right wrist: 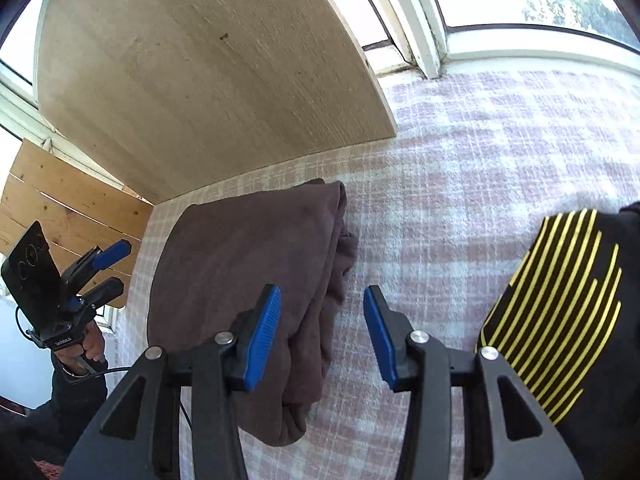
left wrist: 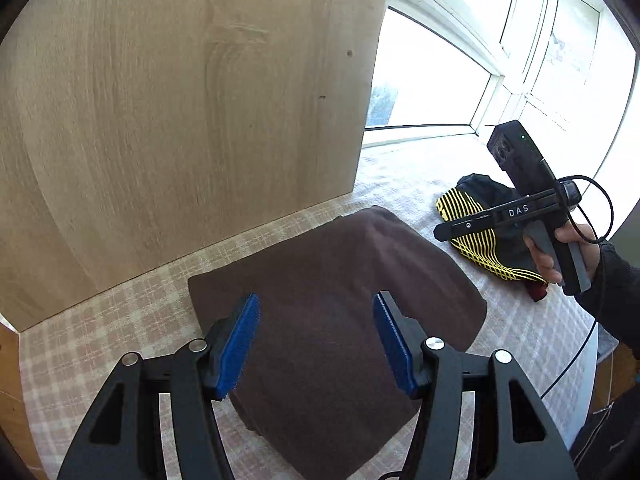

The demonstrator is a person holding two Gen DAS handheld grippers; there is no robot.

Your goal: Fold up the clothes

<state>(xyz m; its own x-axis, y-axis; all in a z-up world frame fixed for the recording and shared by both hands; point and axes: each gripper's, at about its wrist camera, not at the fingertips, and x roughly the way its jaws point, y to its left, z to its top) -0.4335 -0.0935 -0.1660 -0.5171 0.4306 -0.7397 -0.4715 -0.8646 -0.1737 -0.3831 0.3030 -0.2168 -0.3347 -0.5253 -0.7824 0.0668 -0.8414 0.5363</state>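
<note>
Right of the folded brown garment (right wrist: 244, 280), on the checked surface (right wrist: 460, 200), lies the black-and-yellow striped garment (right wrist: 560, 312), crumpled and not yet folded. Its stripes run near to far. The right hand-held gripper (right wrist: 322, 334) hovers between the two, jaws apart and empty, nearer to it than the left hand-held gripper (left wrist: 316, 344), which is also parted and empty over the brown one.

Black grippers (left wrist: 316, 344), blue ribbed pads (right wrist: 262, 336), dark sleeve (left wrist: 616, 284).
</note>
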